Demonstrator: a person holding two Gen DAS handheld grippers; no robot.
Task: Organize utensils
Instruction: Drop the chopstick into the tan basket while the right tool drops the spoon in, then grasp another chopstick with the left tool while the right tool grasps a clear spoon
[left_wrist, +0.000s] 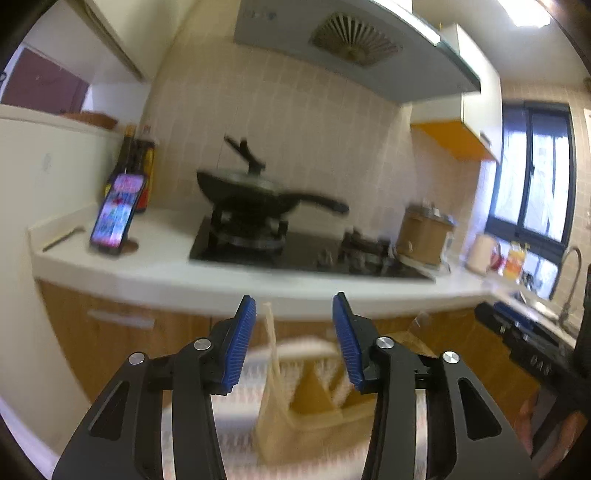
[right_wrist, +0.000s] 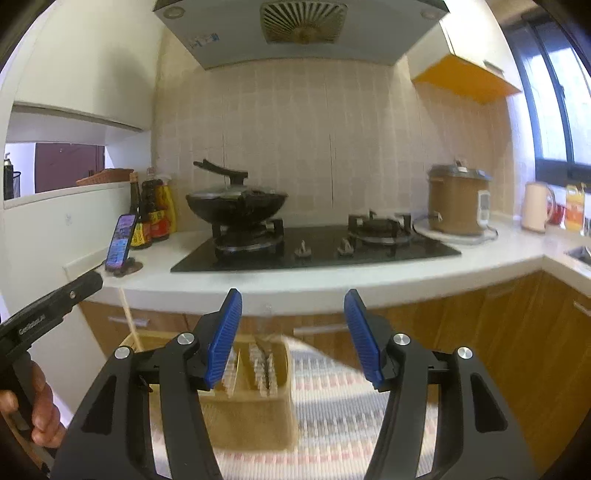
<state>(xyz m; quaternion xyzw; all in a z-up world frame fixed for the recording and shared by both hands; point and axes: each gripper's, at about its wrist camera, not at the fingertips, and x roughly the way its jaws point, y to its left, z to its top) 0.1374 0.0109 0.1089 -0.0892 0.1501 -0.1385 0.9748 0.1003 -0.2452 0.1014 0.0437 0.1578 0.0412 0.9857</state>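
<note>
The wooden utensil organizer (right_wrist: 255, 406) sits on a striped mat (right_wrist: 351, 406), low at about 6 o'clock in both views, with clear utensils (right_wrist: 263, 369) standing in its slots. Both pictures are blurry, so exact contents are hard to tell. The left gripper (left_wrist: 293, 332) and right gripper (right_wrist: 293, 332) both have jaws spread, pinching nothing. Risk from here: a jaw clips the thin divider (left_wrist: 271, 350) and tips the box. The desk (right_wrist: 332, 284) with the wok (right_wrist: 236, 206) is well beyond.
</note>
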